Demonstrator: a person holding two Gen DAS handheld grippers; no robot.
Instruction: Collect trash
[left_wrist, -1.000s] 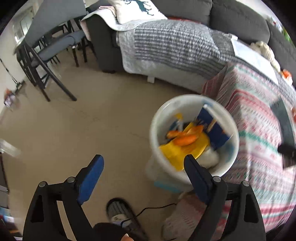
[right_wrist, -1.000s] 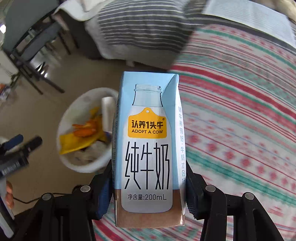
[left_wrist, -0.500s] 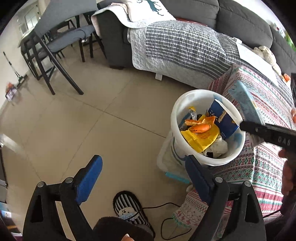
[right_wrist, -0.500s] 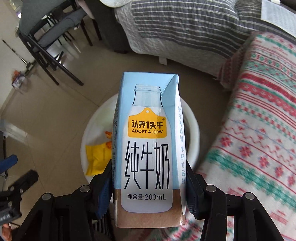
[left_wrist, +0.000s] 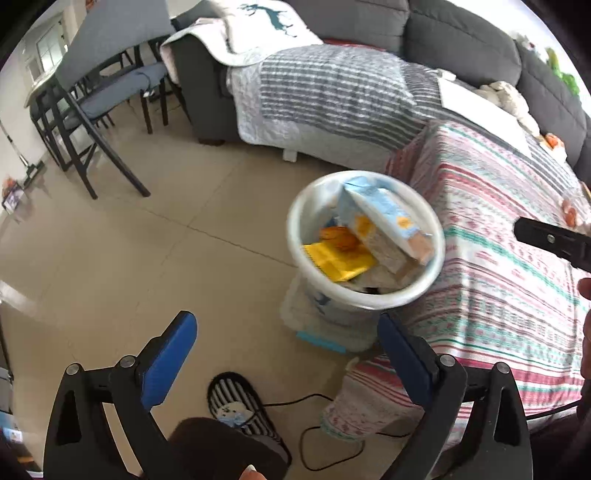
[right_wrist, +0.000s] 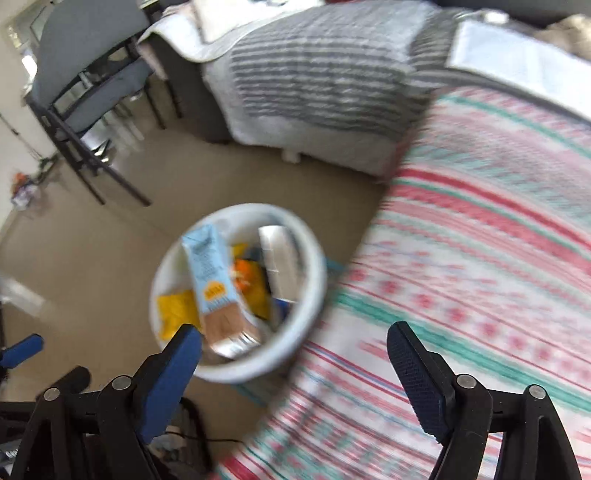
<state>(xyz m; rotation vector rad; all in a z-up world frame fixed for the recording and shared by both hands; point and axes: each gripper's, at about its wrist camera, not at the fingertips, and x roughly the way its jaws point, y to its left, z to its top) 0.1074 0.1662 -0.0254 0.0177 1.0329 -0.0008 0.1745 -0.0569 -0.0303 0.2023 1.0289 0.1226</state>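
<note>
A white trash bin (left_wrist: 436, 254) stands on the floor beside the striped tablecloth; it also shows in the right wrist view (right_wrist: 314, 266). A light-blue milk carton (left_wrist: 388, 218) lies tilted on top of the trash in the bin, also visible in the right wrist view (right_wrist: 210, 273). A yellow wrapper (left_wrist: 336, 258) and orange peel (left_wrist: 338, 236) lie under it. My left gripper (left_wrist: 288, 339) is open and empty above the floor, near the bin. My right gripper (right_wrist: 295, 354) is open and empty, above the bin's edge and the table; it also shows in the left wrist view (left_wrist: 550, 240).
A table with a red, green and white striped cloth (left_wrist: 498, 229) is right of the bin. A grey sofa with a striped quilt (left_wrist: 332, 88) stands behind. Folding chairs (left_wrist: 96, 107) are at the far left. A striped slipper (left_wrist: 232, 402) and a black cable (left_wrist: 310, 435) lie on the floor.
My right gripper has opened and let go of the milk carton, which now lies in the bin. The right gripper has pulled back toward the table. The left gripper stays open.
</note>
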